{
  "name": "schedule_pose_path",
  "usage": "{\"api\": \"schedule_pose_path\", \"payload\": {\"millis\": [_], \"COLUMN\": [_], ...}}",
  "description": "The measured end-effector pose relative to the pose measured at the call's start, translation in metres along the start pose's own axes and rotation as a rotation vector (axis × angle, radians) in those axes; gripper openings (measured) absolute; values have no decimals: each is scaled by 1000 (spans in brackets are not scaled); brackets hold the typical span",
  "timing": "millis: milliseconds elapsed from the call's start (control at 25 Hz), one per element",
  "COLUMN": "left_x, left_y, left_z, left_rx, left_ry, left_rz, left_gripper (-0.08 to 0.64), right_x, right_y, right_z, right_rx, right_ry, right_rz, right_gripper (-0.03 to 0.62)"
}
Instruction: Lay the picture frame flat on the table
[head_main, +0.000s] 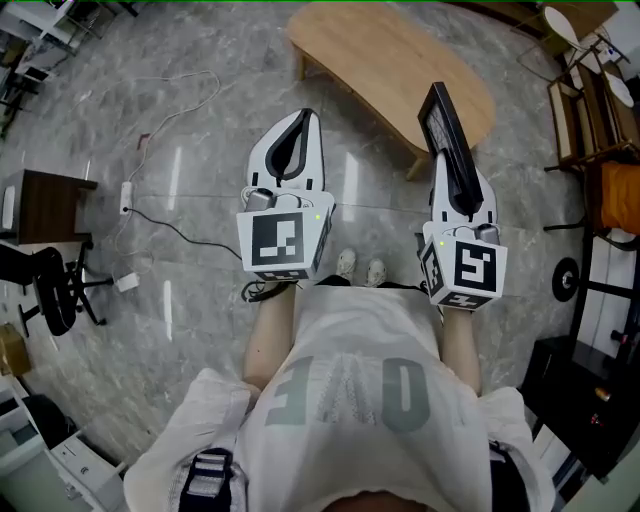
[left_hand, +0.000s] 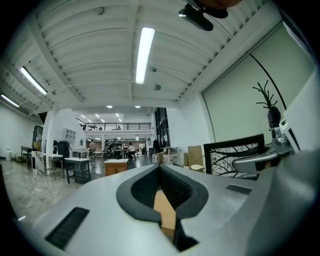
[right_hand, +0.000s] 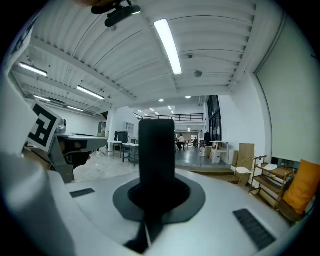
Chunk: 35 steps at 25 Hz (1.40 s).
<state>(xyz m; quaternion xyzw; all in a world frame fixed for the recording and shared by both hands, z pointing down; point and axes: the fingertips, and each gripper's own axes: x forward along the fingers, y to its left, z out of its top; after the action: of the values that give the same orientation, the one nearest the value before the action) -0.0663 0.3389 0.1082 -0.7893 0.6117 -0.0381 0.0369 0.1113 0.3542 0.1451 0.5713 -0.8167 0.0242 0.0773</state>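
Observation:
A black picture frame (head_main: 447, 130) stands upright, clamped edge-on in my right gripper (head_main: 452, 165), which is shut on it, above the floor just in front of the light wooden table (head_main: 380, 55). In the right gripper view the frame's dark edge (right_hand: 156, 145) rises straight out of the jaws of the right gripper (right_hand: 156, 177). The left gripper view shows the frame (left_hand: 235, 155) face-on, with a branch print. My left gripper (head_main: 304, 116) is held level beside it, shut and with nothing in it; the left gripper (left_hand: 160, 167) shows only tan table colour through its gap.
I stand on a grey marble floor, shoes (head_main: 360, 268) near the table's front edge. A cable and power strip (head_main: 125, 195) lie at left, by a dark desk (head_main: 45, 205) and an office chair (head_main: 50, 290). Wooden shelves (head_main: 590, 110) and an orange cushion (head_main: 620, 195) stand at right.

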Motion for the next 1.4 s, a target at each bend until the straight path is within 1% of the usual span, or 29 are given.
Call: {"api": "schedule_pose_path", "payload": {"millis": [80,240,400,640,800,880,1000,1240,1400], "left_x": [-6,-10,-13,-10,0,8,19,42,61], "left_y": [3,14,34,58,61,59,54,56,49], "left_z": [-6,-13,-15,-19,-24,-22,-20,-20,-24], "left_rx": [-21,-23,-33,-93,-89,-96,-85,-84,-72], "left_ry": [6,11,-4,-39,-24,-39,-50,-52,-49], "left_rz": [-10,-24,-27,-29,-44,-50,-65,-74,-64], "left_gripper": [9,9,9,9,9,9,9,9,9], "right_x": [1,6,14,20,25,30,38,63,82], "right_y": [5,18,31,39,33,27,19,13,0], "right_z": [-1,-4,-9,-13,-11,-9,-6,5,12], "right_rx": [-5,-43,-16,-2,-11,-4,-7,-13,-44], "right_ry": [1,8,18,32,37,30,13,-21,-47], "right_rz": [-5,-18,-20,-55,-77,-84,-92,-81,-58], "right_gripper": [17,17,17,17,17,17,17,17,17]}}
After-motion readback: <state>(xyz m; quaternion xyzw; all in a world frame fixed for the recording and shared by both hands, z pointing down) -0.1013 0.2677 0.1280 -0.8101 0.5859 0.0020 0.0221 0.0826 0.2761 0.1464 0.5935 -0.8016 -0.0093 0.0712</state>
